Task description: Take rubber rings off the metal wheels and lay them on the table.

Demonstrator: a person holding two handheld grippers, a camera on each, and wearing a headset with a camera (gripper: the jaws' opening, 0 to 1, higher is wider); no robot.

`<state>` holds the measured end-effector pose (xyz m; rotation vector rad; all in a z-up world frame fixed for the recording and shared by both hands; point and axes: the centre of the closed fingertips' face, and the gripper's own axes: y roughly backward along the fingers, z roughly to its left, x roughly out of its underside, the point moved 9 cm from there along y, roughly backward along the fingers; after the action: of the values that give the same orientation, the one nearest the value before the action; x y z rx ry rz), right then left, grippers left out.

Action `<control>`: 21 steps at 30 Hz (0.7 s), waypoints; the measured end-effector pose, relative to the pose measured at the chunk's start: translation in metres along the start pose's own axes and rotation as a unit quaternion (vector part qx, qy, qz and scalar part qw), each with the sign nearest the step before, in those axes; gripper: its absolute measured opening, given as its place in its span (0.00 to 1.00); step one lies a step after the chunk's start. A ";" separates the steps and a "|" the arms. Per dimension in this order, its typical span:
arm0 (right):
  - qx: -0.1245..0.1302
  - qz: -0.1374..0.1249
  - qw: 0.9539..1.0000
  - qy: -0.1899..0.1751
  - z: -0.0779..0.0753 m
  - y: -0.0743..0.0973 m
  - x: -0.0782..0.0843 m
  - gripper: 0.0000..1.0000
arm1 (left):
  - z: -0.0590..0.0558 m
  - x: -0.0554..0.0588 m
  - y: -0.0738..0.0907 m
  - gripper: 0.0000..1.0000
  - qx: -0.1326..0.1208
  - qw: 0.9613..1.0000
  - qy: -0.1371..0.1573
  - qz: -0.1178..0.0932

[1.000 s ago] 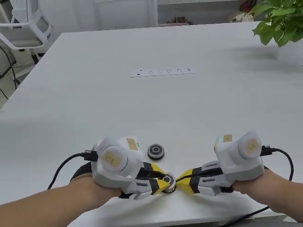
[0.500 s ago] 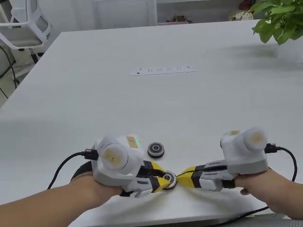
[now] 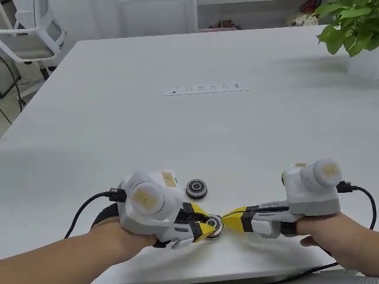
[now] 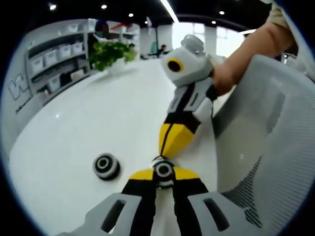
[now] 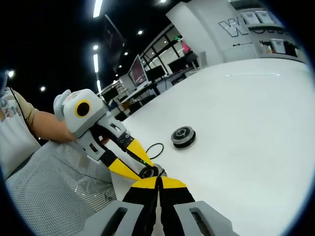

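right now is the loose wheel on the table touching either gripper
No, the loose wheel lies by itself on the table, a clear gap from the left gripper and the right gripper.

White table (image 3: 177, 136) with wheel (image 3: 196, 189), power strip (image 3: 205, 89)

White tabletop (image 3: 249, 136) is spanning the head view, with a power strip (image 3: 205, 89) lying at upper centre. A plant (image 3: 349, 26) is poking in upper right and a white chair (image 3: 29, 35) is standing upper left. Ceiling lights (image 5: 97, 7) are glowing upper left in the right gripper view. Shelving (image 4: 54, 64) is lining the wall upper left in the left gripper view.
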<state>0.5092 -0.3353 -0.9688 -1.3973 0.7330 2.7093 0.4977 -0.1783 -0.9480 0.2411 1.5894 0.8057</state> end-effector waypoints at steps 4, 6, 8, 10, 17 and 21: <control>-0.002 -0.001 1.000 -0.005 0.001 0.000 0.000 0.00 | 0.000 -0.001 0.000 0.12 -0.003 1.000 -0.001 0.003; -0.004 -0.001 1.000 -0.004 0.002 0.000 -0.001 0.00 | 0.000 -0.001 0.000 0.12 -0.004 1.000 -0.001 0.004; -0.011 0.000 1.000 0.000 0.004 -0.002 -0.001 0.00 | 0.000 -0.001 0.000 0.12 -0.003 1.000 -0.001 0.004; -0.018 0.006 1.000 0.016 0.008 -0.005 -0.002 0.00 | 0.000 -0.001 0.000 0.11 -0.003 1.000 0.001 0.004; -0.022 0.009 1.000 0.020 0.009 -0.006 -0.001 0.00 | 0.000 0.000 0.000 0.12 -0.003 1.000 -0.001 0.003; -0.024 0.010 0.999 0.026 0.010 -0.006 -0.001 0.00 | 0.000 0.000 0.000 0.12 -0.002 1.000 -0.001 0.003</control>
<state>0.5038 -0.3254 -0.9655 -1.4830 0.6940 2.7338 0.4978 -0.1788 -0.9479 0.2437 1.5856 0.8120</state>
